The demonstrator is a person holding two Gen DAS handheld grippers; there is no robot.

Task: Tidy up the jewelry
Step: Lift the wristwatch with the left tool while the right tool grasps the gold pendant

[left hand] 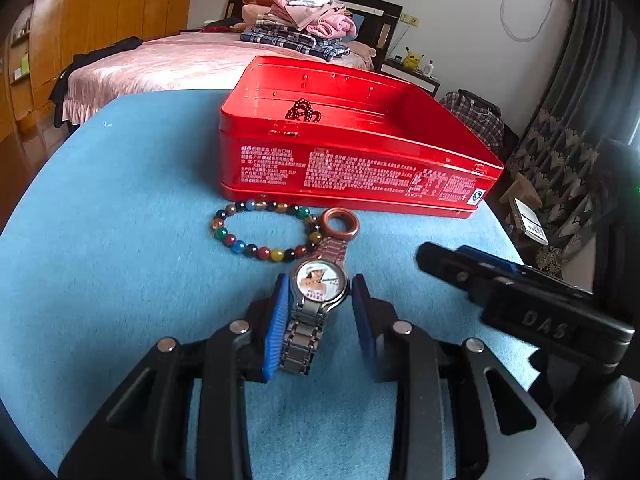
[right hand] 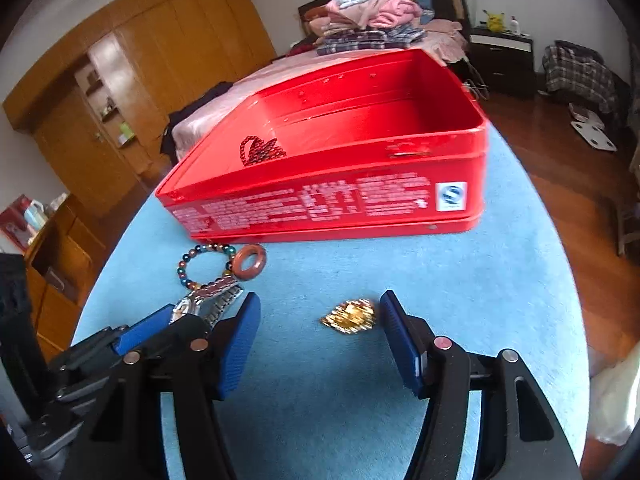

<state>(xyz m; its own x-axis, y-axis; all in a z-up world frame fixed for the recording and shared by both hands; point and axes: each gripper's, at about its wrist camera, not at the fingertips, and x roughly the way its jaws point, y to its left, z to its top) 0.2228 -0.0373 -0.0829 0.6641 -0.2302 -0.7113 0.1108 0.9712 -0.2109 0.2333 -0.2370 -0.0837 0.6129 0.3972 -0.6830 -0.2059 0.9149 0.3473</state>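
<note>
Two grippers work low over the blue table [left hand: 120,200]. The left gripper [left hand: 318,304] straddles the wristwatch [left hand: 320,284], its pads at the case sides; whether they press it cannot be told. The right gripper [right hand: 320,332] stands released, with the gold piece [right hand: 350,316] lying between its pads, touching neither.

Just beyond the watch lie the bead bracelet [left hand: 260,232] and the copper ring [left hand: 340,222]; farther still is the red tin [right hand: 320,196], already holding a dark beaded piece [right hand: 260,151].

Risk: the watch band overlaps the bracelet, so lifting it may drag the beads. The small gold piece sits off-centre and could slip aside as the pads close.

Only the right wrist view shows the gold piece; only the left shows the watch face.
</note>
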